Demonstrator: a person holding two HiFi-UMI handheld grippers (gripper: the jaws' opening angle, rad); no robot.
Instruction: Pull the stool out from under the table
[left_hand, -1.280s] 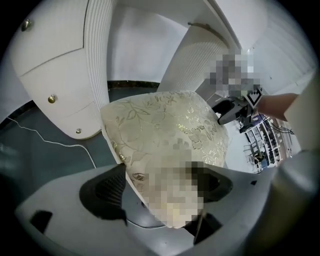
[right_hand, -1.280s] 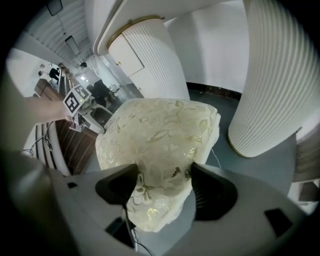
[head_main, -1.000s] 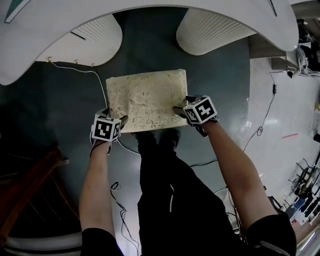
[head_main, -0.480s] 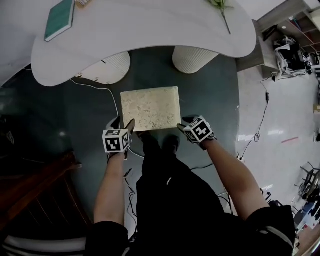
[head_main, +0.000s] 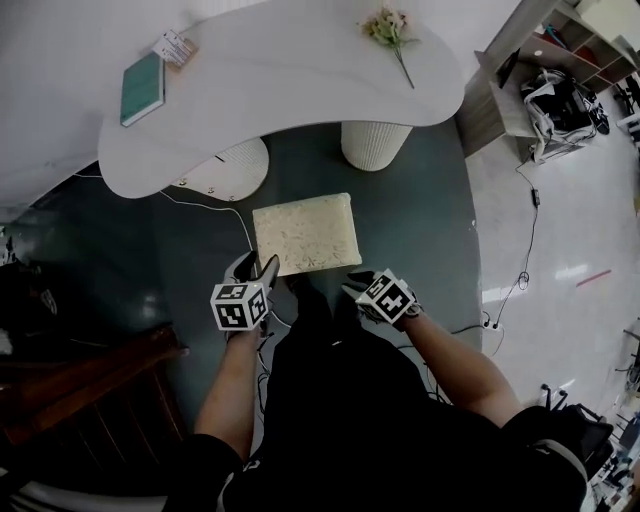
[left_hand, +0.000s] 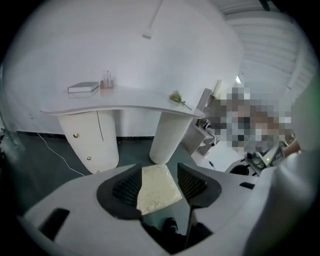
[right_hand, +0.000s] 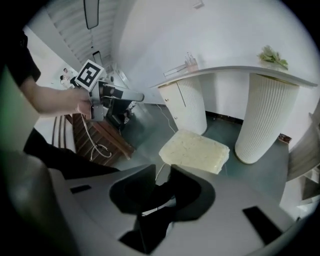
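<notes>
Stool (head_main: 305, 233): cream cushioned top, stood on the dark green floor (head_main: 430, 200), out from beneath the bench (head_main: 280, 90) and just short of its two ribbed pedestals (head_main: 376, 145).
Left tongs (head_main: 255, 265): hovered near the stool's near left corner, raised above it, not touching. Jaws were partly apart and closing. Nothing sat between them; the stool showed only beyond the gap.
Right tongs (head_main: 356, 282): hovered near the near right corner, clear of the cushion. Jaws were closing, down to a narrow gap, with nothing in it.
Bench top: carried a green book (head_main: 141, 88) and a flower sprig (head_main: 390, 28).
Person: stood directly behind the stool, shoes at its near edge.
</notes>
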